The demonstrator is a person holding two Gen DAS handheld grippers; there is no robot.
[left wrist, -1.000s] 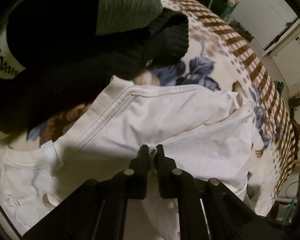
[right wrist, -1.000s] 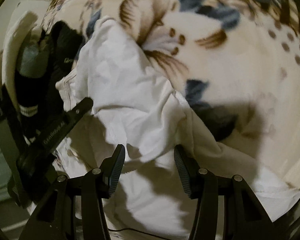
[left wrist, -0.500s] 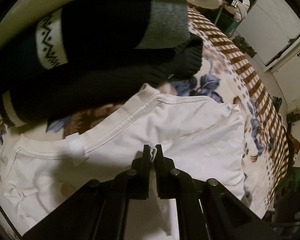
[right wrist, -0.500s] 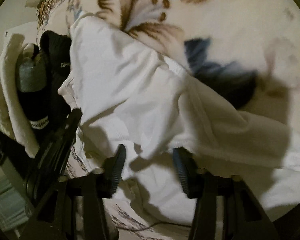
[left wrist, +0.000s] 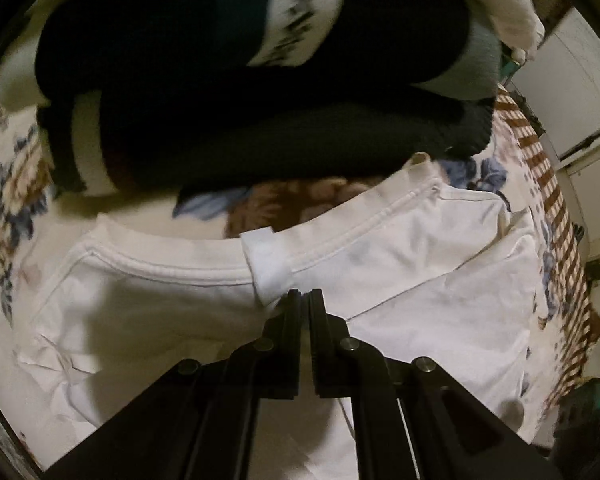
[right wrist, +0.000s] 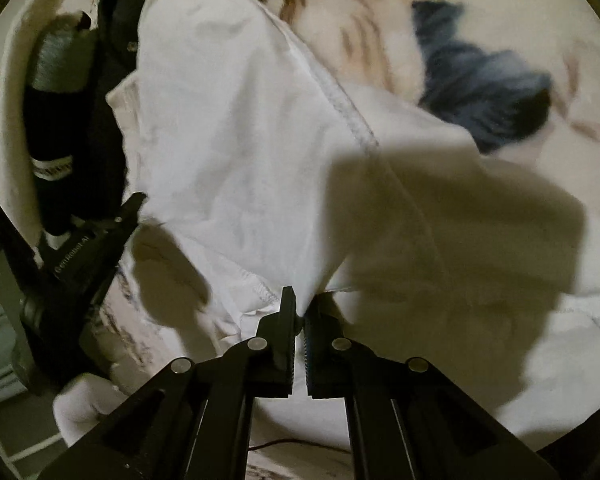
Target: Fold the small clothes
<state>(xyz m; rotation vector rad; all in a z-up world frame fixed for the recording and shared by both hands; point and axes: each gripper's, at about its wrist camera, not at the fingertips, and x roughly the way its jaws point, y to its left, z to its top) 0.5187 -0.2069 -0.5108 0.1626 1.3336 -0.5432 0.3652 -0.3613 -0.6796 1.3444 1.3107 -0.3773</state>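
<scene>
A white T-shirt point(left wrist: 400, 256) lies on a floral blanket point(left wrist: 12, 208), its neckline and white label point(left wrist: 266, 264) facing me in the left wrist view. My left gripper point(left wrist: 305, 294) is shut on the shirt's cloth just below the label. In the right wrist view the white T-shirt point(right wrist: 236, 132) is bunched and folded over itself. My right gripper point(right wrist: 300, 300) is shut on a fold of the shirt near its stitched hem. The left gripper point(right wrist: 112, 232) also shows at the left of the right wrist view.
A stack of folded dark clothes point(left wrist: 260, 100) with a patterned white band lies just beyond the shirt's collar, also at the left in the right wrist view point(right wrist: 60, 120). The floral blanket point(right wrist: 480, 60) spreads right. White cabinets point(left wrist: 572, 92) stand far right.
My right gripper has closed from open onto a fold of the shirt. My left gripper, still shut on the cloth, has moved toward the collar and the dark stack.
</scene>
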